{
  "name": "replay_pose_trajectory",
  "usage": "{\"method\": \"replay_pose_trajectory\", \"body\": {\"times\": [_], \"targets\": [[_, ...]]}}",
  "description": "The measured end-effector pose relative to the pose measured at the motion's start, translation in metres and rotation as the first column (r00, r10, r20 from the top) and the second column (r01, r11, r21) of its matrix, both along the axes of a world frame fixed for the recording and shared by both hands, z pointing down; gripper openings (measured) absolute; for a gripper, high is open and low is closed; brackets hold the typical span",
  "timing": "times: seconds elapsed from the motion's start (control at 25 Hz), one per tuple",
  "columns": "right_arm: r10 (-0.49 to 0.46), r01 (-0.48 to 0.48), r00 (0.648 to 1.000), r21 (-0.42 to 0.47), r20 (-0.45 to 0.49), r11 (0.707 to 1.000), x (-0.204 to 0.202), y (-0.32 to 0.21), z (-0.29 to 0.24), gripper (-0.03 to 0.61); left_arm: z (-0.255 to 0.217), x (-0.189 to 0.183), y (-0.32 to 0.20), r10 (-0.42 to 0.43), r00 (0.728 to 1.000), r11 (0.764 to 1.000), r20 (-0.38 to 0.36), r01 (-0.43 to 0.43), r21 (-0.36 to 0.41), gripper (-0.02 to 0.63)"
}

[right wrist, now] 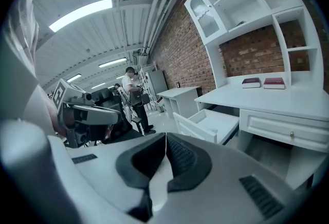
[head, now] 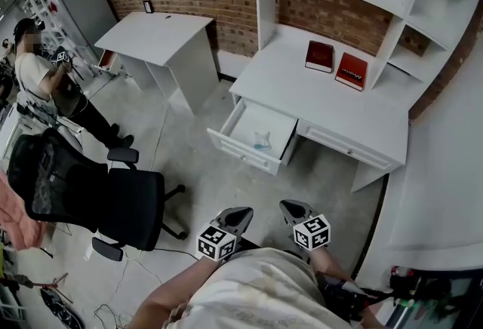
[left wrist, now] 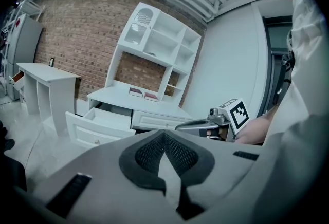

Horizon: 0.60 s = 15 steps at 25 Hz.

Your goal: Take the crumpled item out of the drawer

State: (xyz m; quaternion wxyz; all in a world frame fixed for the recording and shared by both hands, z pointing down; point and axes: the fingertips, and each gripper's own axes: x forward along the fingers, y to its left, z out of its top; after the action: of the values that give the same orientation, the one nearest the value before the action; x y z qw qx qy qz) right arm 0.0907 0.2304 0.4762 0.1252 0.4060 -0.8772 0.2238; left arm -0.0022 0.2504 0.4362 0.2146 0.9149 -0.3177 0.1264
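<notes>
Plainly, the small pale crumpled item (head: 262, 140) lies on the floor of the open white painted drawer (head: 243, 151) at the head view's centre, well apart and straight up-frame from both grippers. The left gripper (head: 238, 214) and right gripper (head: 294, 208) are clenched on nothing, with neither clearly nearer.

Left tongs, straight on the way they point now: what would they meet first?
Probably the desk's closed drawer front, beside the open drawer; nothing nearer shows in that line, but depth is unclear.
</notes>
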Motion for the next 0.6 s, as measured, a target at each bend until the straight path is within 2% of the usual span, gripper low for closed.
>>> {"method": "replay_pose_trajectory", "body": {"times": [0.32,0.6], "targets": [[0.035,-0.034,0.999,-0.015,0.019,0.999,0.004,-0.004,0.0,0.026,-0.003,-0.003,-0.004,-0.009,1.0,1.0,-0.003,0.009,0.002,0.02],[0.026,-0.026,0.999,-0.011,0.018,1.0,0.01,-0.008,0.002,0.026,-0.005,0.0,-0.01,-0.027,1.0,1.0,0.0,0.027,0.009,0.02]]}}
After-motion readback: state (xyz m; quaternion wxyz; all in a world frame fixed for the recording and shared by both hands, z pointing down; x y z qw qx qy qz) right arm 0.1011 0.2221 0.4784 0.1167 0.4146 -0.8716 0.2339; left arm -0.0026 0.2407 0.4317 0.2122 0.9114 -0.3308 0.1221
